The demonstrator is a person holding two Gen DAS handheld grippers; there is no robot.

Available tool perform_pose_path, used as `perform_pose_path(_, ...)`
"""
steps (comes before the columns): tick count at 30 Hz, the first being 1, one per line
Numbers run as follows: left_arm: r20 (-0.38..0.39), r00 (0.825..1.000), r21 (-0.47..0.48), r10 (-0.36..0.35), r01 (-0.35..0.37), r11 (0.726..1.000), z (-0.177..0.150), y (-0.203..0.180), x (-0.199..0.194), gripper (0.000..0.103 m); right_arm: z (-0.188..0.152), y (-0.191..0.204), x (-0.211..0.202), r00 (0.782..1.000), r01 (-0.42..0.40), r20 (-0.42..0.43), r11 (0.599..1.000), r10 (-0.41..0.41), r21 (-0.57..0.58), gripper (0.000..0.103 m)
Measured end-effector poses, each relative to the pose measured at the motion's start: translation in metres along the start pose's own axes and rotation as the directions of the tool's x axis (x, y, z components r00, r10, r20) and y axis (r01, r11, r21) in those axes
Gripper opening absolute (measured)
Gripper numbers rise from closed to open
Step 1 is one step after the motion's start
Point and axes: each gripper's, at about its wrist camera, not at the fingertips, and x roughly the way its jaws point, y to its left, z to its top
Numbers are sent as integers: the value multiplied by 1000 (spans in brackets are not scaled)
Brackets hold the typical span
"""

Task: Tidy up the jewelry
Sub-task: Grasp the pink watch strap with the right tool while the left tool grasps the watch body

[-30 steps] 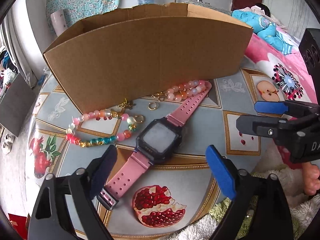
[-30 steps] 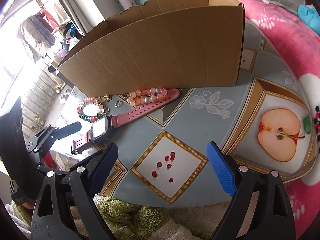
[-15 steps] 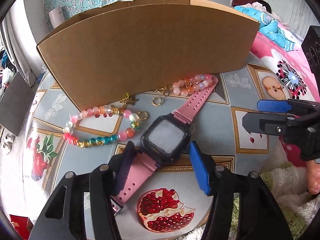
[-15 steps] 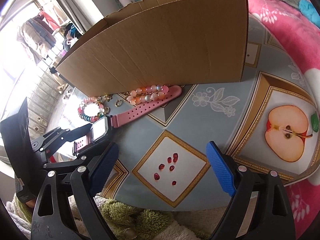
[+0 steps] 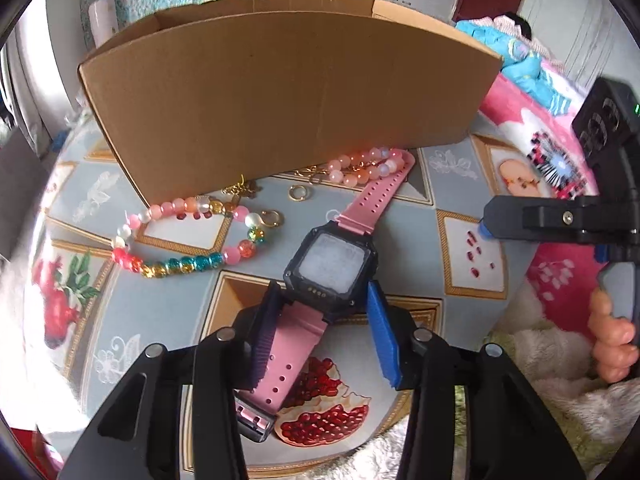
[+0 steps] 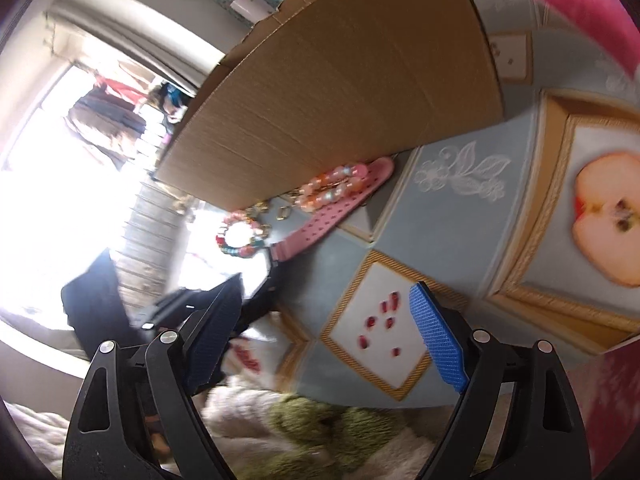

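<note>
A pink-strapped watch (image 5: 330, 258) with a black square face lies on the patterned tablecloth (image 5: 452, 184). My left gripper (image 5: 324, 340) straddles its near strap just below the face; its blue pads (image 5: 382, 344) are closed in around the strap, and contact is not clear. A multicoloured bead bracelet (image 5: 180, 236) lies left of the watch. A pink bead bracelet (image 5: 360, 168) and a gold ring (image 5: 299, 193) lie by the cardboard box (image 5: 288, 92). My right gripper (image 6: 324, 344) is open and empty, tilted, over the table's right part; the watch strap (image 6: 332, 208) shows ahead.
The cardboard box (image 6: 340, 92) stands upright behind the jewelry. A small gold chain (image 5: 244, 189) lies at its base. A pink blanket (image 5: 560, 292) and fluffy bedding (image 5: 540, 360) border the table on the right and front.
My left gripper moved forward over the watch's near strap and its jaws narrowed around it. My right gripper tilted and its view blurred; it stays open.
</note>
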Motion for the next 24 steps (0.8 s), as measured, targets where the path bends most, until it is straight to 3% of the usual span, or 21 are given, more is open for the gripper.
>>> perform_pose_path(3, -2, 997, -48, -71, 71, 996, 1, 11, -2, 42, 3, -6, 6, 992, -120, -37, 989, 124, 86, 82)
perform_pose_path(9, 4, 979, -114, -206, 205, 972, 4, 32, -2, 41, 16, -1, 17, 968, -231, -61, 959, 244, 167, 76)
perform_pose_path(16, 0, 968, -54, -250, 250, 967, 2, 34, -1, 40, 28, 9, 40, 953, -254, -106, 938, 285, 235, 62)
perform_pose_path(21, -7, 968, 1, -251, 251, 968, 2, 33, -1, 40, 30, 12, 47, 953, -212, -155, 939, 260, 271, 42)
perform_pose_path(24, -11, 968, 18, -249, 249, 968, 4, 31, 1, 40, 27, 12, 49, 956, -163, -185, 936, 228, 310, 17)
